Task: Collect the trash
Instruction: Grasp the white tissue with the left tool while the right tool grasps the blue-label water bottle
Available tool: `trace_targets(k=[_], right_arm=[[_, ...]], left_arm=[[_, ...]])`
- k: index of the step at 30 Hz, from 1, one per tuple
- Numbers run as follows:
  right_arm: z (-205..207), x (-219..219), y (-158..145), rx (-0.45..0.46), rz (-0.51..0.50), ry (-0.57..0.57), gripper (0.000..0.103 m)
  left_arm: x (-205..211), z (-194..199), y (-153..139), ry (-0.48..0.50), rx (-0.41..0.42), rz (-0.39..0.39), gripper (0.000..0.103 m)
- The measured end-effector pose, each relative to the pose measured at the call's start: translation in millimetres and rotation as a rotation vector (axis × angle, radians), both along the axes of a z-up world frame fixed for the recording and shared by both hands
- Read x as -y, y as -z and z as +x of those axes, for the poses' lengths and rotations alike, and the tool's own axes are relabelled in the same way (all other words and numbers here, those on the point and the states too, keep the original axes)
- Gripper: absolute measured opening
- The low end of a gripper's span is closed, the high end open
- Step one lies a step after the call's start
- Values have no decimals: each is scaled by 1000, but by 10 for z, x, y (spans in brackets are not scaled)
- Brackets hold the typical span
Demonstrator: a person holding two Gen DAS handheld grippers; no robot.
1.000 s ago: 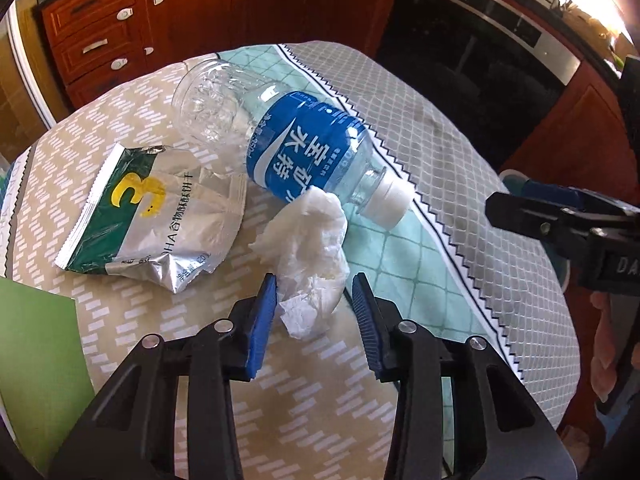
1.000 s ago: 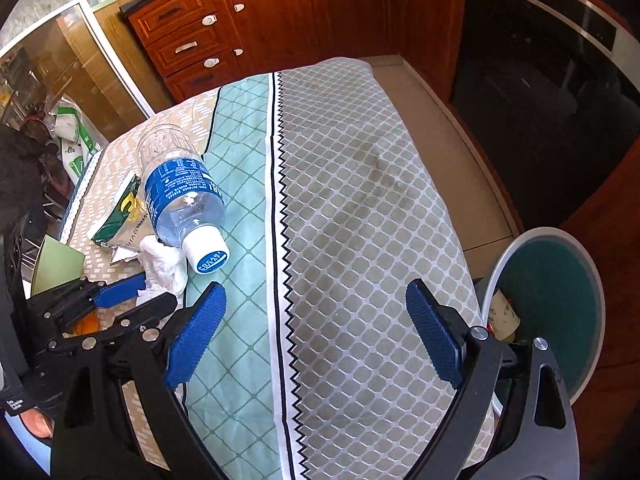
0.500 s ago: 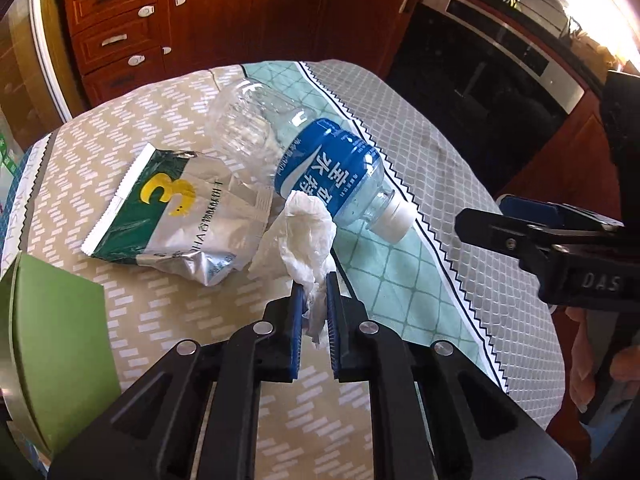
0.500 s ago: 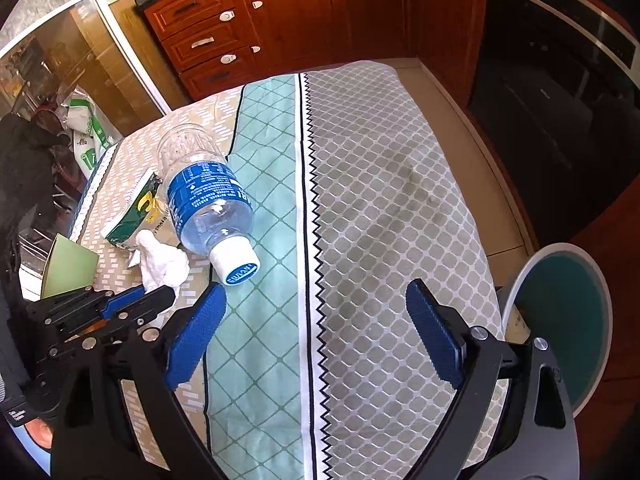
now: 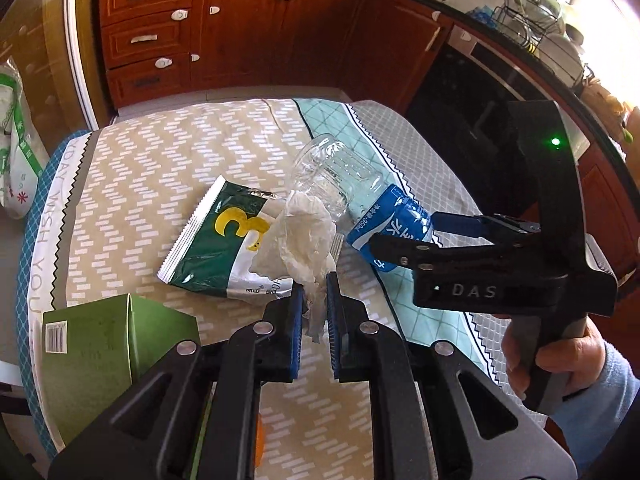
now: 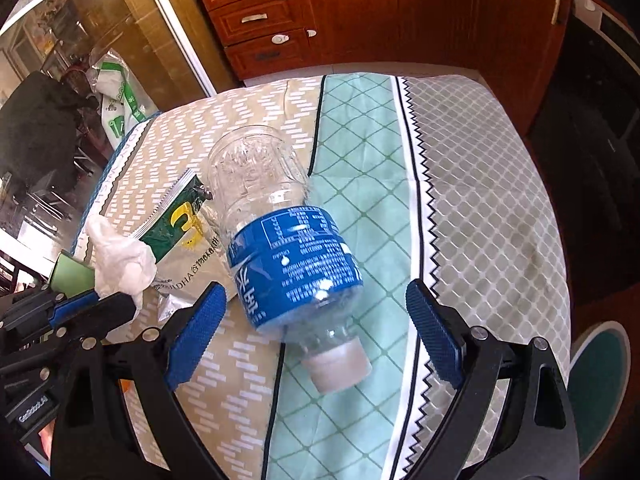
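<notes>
left gripper (image 5: pixel 314 320): black frame, blue ribbed pads, silver screws
right gripper (image 6: pixel 316 332): black, blue pads, "DAS" lettering, green light
hand (image 5: pixel 560 354): bare skin, light blue sleeve

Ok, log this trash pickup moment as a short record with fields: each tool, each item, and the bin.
left tool: shut on crumpled tissue, lifted off the tablecloth
right tool: open, fingers either side of the plastic water bottle
bottle: on its side, capped, cap toward the right tool
snack wrapper: on the cloth
green box: table edge
bin: on the floor, right
</notes>
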State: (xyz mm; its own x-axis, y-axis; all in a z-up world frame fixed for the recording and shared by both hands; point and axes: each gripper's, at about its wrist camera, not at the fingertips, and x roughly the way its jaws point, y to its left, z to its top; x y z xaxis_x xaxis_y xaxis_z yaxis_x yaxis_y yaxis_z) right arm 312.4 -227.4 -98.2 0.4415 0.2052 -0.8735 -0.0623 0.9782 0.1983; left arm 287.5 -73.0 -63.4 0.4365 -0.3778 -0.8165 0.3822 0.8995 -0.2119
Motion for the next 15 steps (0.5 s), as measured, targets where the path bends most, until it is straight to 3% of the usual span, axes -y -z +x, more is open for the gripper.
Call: trace_targets(k=[5, 6, 15], right_arm=[[131, -108, 134, -24, 10, -20, 85], [137, -119, 149, -28, 19, -23, 71], [-206, 58, -37, 10, 12, 42, 65]], left_arm=[[-4, 31, 48, 5, -7, 2, 11], [-11, 35, 56, 6, -8, 1, 11], [15, -108, -19, 13, 2, -7, 11]])
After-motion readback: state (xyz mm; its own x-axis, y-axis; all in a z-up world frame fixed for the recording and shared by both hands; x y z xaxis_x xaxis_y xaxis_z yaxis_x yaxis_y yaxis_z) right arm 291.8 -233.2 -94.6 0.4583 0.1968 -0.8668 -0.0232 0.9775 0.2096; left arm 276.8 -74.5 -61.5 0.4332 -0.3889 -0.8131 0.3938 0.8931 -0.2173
